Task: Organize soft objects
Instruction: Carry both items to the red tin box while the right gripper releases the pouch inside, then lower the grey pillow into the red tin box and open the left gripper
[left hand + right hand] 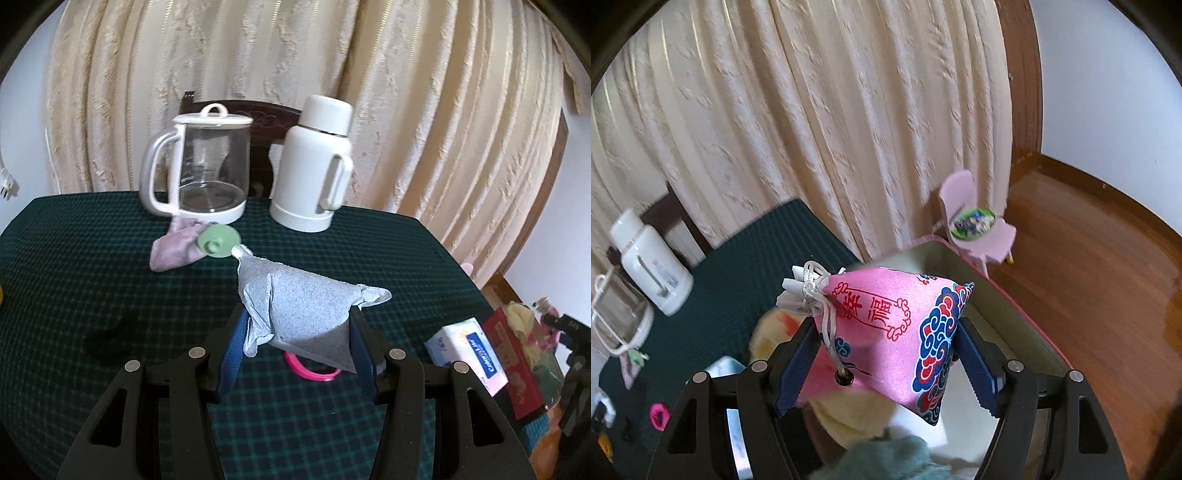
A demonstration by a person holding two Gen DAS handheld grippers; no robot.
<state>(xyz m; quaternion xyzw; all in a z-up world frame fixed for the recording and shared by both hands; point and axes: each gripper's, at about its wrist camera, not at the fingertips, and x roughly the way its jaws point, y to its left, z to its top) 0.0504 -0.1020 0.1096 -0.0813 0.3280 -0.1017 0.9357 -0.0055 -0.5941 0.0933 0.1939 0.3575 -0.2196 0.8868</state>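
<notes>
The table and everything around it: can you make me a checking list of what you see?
Surface: table under a dark green checked cloth.
Job's things: grey pouch in the left gripper; pink drawstring pouch in the right gripper, over an open box holding yellow and green soft things; pink cloth lying by the kettle.
Clutter: glass kettle, white flask, green lid, pink ring, tissue pack.
Grippers: each closed on its pouch.
Cables: white plug at the wall.
Surroundings: cream curtain, small pink chair, wooden floor.
</notes>
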